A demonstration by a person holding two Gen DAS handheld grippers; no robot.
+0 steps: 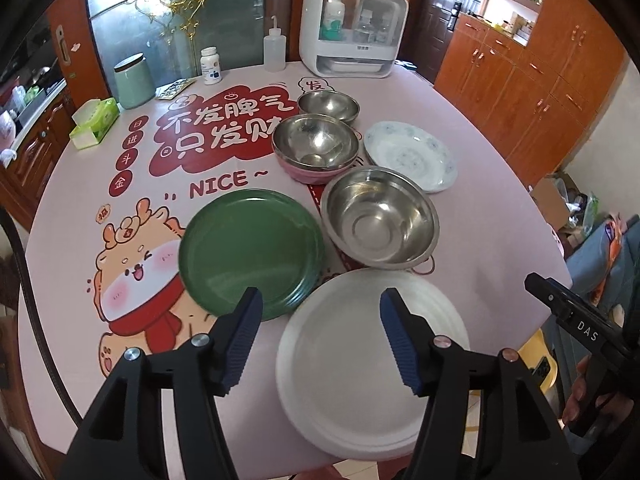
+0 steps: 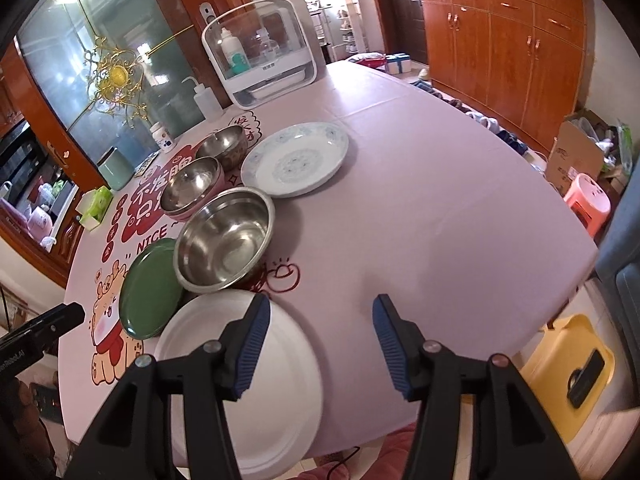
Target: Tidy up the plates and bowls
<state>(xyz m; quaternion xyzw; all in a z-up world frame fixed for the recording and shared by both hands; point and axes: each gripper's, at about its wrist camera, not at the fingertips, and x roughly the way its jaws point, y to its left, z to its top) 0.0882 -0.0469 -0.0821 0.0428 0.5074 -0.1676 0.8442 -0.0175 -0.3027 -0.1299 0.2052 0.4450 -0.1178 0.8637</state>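
The white plate (image 1: 372, 364) lies at the table's (image 2: 440, 208) near edge, touching the green plate (image 1: 250, 252) to its left. Beyond it stand three steel bowls (image 1: 378, 226) in a row; the patterned plate (image 1: 410, 154) sits far right. Left gripper (image 1: 320, 340) and right gripper (image 2: 320, 346) hover with jaws apart, holding nothing.

Green plate (image 1: 250, 252), plain white plate (image 1: 372, 364), blue-flowered white plate (image 1: 412, 156), pink tablecloth (image 2: 440, 208).
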